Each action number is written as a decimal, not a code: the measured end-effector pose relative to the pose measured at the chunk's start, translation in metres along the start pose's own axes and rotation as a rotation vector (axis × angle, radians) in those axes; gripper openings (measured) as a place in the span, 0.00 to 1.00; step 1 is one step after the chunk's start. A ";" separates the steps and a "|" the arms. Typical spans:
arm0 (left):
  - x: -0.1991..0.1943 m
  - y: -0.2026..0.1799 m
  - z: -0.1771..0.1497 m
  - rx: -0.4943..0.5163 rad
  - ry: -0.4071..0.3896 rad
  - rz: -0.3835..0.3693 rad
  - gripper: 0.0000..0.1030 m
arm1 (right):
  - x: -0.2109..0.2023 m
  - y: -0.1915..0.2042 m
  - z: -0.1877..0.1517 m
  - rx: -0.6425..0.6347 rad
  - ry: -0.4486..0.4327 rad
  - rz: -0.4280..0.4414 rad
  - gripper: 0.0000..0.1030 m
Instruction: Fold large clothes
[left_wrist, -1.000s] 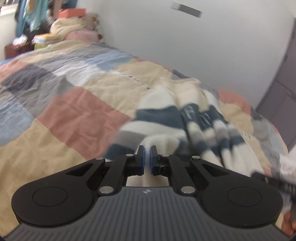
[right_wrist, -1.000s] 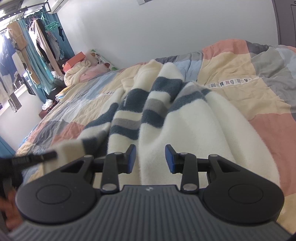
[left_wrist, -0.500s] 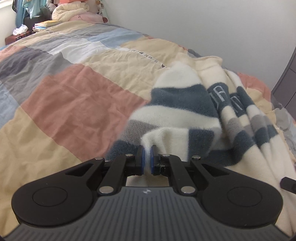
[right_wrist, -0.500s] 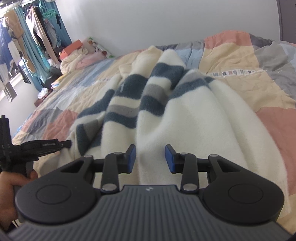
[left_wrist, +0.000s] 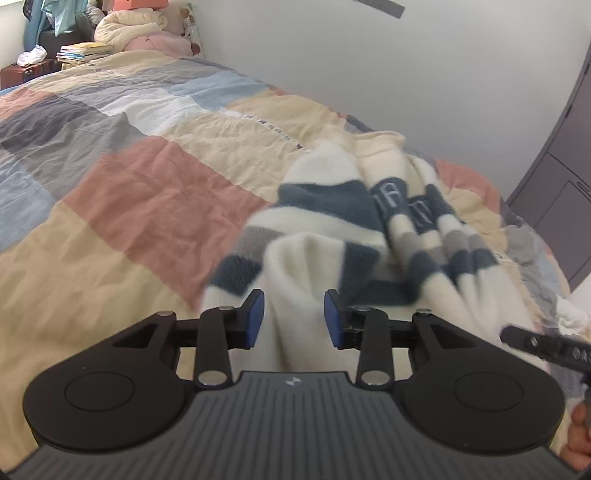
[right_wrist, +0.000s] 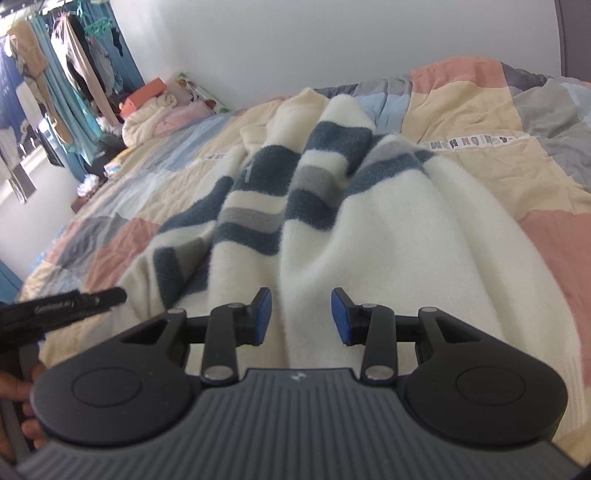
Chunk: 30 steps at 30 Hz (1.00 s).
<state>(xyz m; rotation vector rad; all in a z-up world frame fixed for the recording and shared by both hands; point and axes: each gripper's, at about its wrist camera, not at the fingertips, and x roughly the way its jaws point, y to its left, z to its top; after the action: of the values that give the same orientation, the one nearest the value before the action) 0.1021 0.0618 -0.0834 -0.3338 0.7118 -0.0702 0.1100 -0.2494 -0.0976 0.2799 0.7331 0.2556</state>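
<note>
Left wrist view: the left tongs (left_wrist: 293, 319) have just been opening, their pads now apart with a loose cream fold of the sweater (left_wrist: 354, 236) between them; its length runs ahead and rightward across the bed (left_wrist: 147, 199). Right wrist view: the right tongs (right_wrist: 301, 317) stand apart over the sweater's plain body, unclamped, stripes ahead, and only here does the hem side show.

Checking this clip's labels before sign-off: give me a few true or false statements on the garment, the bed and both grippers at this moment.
1. The striped fleece garment lies on a patchwork quilt. True.
2. The left gripper is clamped shut on the fleece. False: its jaws have just been opening, and the fleece sits between them unpinched.
3. The right gripper is open over white fleece. True.
4. The garment is plain white. False: it has navy and grey stripes.
5. The garment is neatly folded flat. False: it is bunched in ridges.
</note>
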 end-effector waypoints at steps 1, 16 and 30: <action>-0.007 -0.004 -0.004 0.002 0.002 -0.019 0.40 | -0.004 -0.001 0.001 0.006 -0.007 0.006 0.38; -0.025 -0.084 -0.087 0.152 0.139 -0.074 0.47 | -0.040 -0.008 -0.004 0.049 -0.055 0.066 0.72; -0.011 -0.093 -0.108 0.185 0.149 0.125 0.48 | -0.031 -0.010 -0.006 0.054 -0.027 0.056 0.73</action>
<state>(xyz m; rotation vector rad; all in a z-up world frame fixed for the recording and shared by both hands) 0.0281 -0.0543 -0.1233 -0.1076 0.8653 -0.0423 0.0853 -0.2679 -0.0865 0.3547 0.7066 0.2846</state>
